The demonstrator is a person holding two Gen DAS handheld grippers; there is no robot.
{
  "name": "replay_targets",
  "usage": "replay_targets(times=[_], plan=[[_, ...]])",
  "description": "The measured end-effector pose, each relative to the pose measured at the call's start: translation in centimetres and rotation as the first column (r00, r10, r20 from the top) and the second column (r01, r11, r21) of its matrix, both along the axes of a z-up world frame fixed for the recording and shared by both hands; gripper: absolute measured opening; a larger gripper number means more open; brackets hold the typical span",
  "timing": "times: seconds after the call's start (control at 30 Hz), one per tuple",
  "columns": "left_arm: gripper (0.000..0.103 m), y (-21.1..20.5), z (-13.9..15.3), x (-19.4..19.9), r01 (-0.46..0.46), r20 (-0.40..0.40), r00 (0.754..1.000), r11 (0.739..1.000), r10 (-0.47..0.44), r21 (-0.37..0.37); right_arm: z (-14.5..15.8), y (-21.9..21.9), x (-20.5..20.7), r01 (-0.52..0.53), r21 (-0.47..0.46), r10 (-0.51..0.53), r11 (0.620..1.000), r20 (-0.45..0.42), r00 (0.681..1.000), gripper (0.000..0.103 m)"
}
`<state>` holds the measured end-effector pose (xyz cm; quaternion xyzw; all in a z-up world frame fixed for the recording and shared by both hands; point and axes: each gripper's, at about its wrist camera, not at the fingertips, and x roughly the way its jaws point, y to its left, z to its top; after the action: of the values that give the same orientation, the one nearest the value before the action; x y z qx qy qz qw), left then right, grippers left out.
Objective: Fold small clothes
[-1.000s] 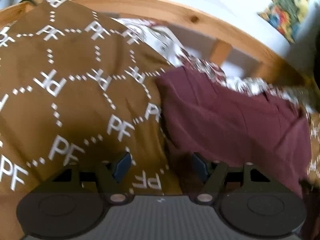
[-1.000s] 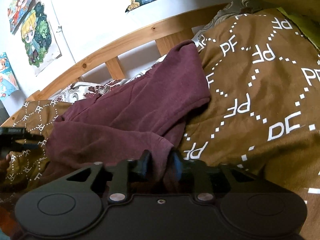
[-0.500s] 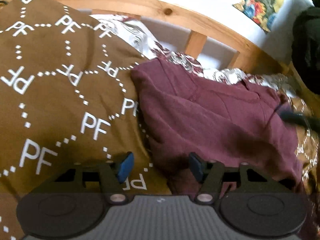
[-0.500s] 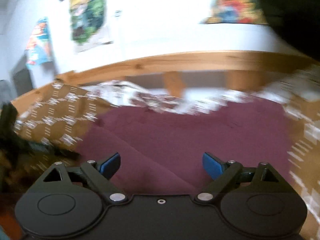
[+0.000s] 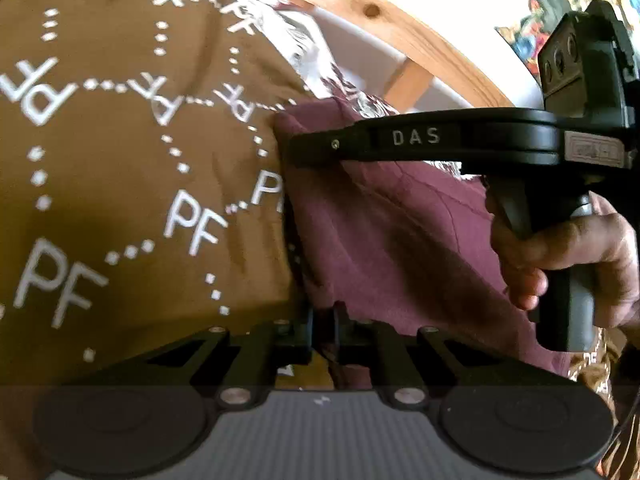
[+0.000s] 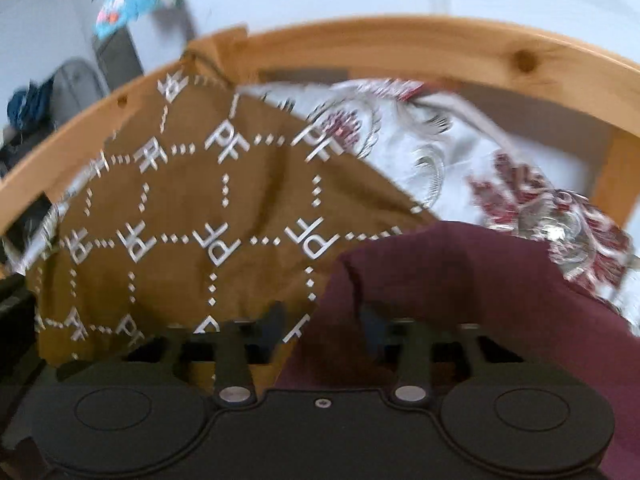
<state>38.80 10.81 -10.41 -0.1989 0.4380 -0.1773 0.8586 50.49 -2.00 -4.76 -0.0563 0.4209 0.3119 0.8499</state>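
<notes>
A maroon garment (image 5: 404,240) lies on a brown blanket printed with white "PF" letters (image 5: 120,160). My left gripper (image 5: 324,330) is shut on the garment's near left edge. The other hand-held gripper crosses the left wrist view, its fingers (image 5: 308,148) at the garment's far left corner. In the right wrist view the garment (image 6: 480,292) fills the lower right, and my right gripper (image 6: 324,328) is open over its left corner, with the blanket (image 6: 180,220) to the left.
A wooden bed rail (image 6: 400,44) curves behind the blanket. A white sheet with red floral print (image 6: 460,152) lies beyond the garment. Posters hang on the white wall (image 5: 540,36). A person's hand (image 5: 568,256) holds the right gripper's handle.
My left gripper has shut on the garment's edge. My right gripper, which let go of the garment earlier, has swung left to the garment's far left corner.
</notes>
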Motion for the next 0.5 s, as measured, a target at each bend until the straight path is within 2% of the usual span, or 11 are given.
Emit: replay_targets(times=[0.17, 0.3, 0.33, 0.37, 0.4, 0.43, 0.47, 0.5], plan=[[0.008, 1.7, -0.2, -0.5, -0.072, -0.010, 0.997, 0.997, 0.071, -0.035, 0.9, 1.2, 0.1, -0.001, 0.021, -0.001, 1.000, 0.085, 0.996, 0.004], [0.014, 1.7, -0.4, -0.1, -0.084, -0.049, 0.995, 0.996, 0.083, -0.030, 0.2, 1.6, 0.4, 0.011, 0.003, -0.011, 1.000, 0.069, 0.998, 0.006], [0.016, 1.5, -0.4, -0.1, -0.080, -0.053, 0.995, 0.997, 0.079, -0.021, 0.2, 1.2, 0.3, 0.020, 0.009, -0.021, 1.000, 0.066, 0.998, 0.014], [0.022, 1.4, -0.3, -0.2, -0.080, -0.050, 0.996, 0.997, 0.080, -0.012, 0.3, 0.9, 0.2, 0.033, 0.016, -0.034, 0.999, 0.070, 0.997, 0.021], [0.028, 1.3, -0.1, -0.4, -0.082, -0.045, 0.996, 0.997, 0.082, -0.003, 0.6, 0.2, -0.1, 0.045, 0.024, -0.047, 0.999, 0.079, 0.996, 0.036], [0.042, 1.1, 0.1, -0.4, -0.083, -0.043, 0.996, 0.997, 0.083, 0.004, 1.0, -0.5, -0.5, 0.046, 0.030, -0.049, 0.998, 0.090, 0.995, 0.047], [0.054, 1.1, 0.3, -0.7, -0.086, -0.036, 0.996, 0.996, 0.086, 0.010, 1.6, -1.4, -1.1, 0.046, 0.031, -0.049, 0.998, 0.107, 0.993, 0.052], [0.060, 1.0, 0.6, -0.9, -0.094, -0.029, 0.995, 0.995, 0.094, 0.019, 2.2, -2.4, -1.9, 0.044, 0.025, -0.047, 0.999, 0.130, 0.990, 0.060]])
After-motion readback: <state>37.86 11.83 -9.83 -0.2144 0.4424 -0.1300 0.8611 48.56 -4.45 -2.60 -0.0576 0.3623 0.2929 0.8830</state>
